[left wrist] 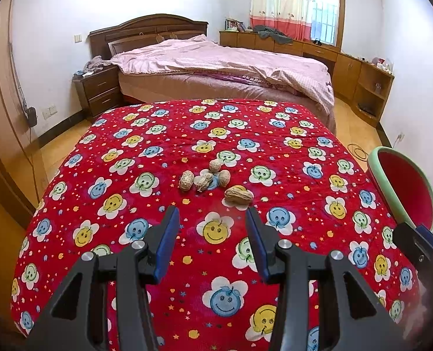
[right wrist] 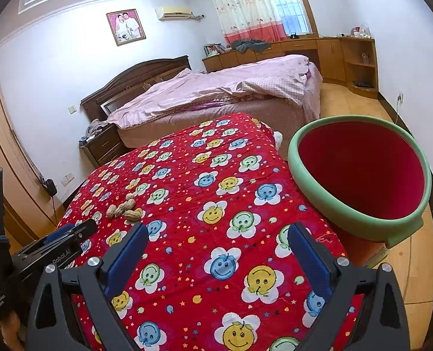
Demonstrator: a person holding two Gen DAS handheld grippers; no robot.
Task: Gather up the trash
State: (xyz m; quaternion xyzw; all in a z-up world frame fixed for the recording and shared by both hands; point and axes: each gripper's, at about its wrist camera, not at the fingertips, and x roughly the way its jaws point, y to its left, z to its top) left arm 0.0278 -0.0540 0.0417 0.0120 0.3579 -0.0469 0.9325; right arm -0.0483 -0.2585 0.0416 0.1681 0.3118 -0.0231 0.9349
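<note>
A small cluster of peanut shells (left wrist: 209, 180) lies on a red quilt (left wrist: 164, 146) printed with smiling flowers, just ahead of the left gripper (left wrist: 213, 215), whose blue-padded fingers are spread apart and hold nothing. The nearest shell sits just beyond the right-hand fingertip. The right gripper (right wrist: 218, 229) hovers with fingers spread wide, also empty. A red bin with a green rim (right wrist: 304, 172) stands beside the quilt's right edge.

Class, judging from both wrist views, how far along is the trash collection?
Done: nothing visible; the red bin looks empty. In hand: nothing; left tool and right tool are open. Left: all the peanut shells still lie on the red cloth.
</note>
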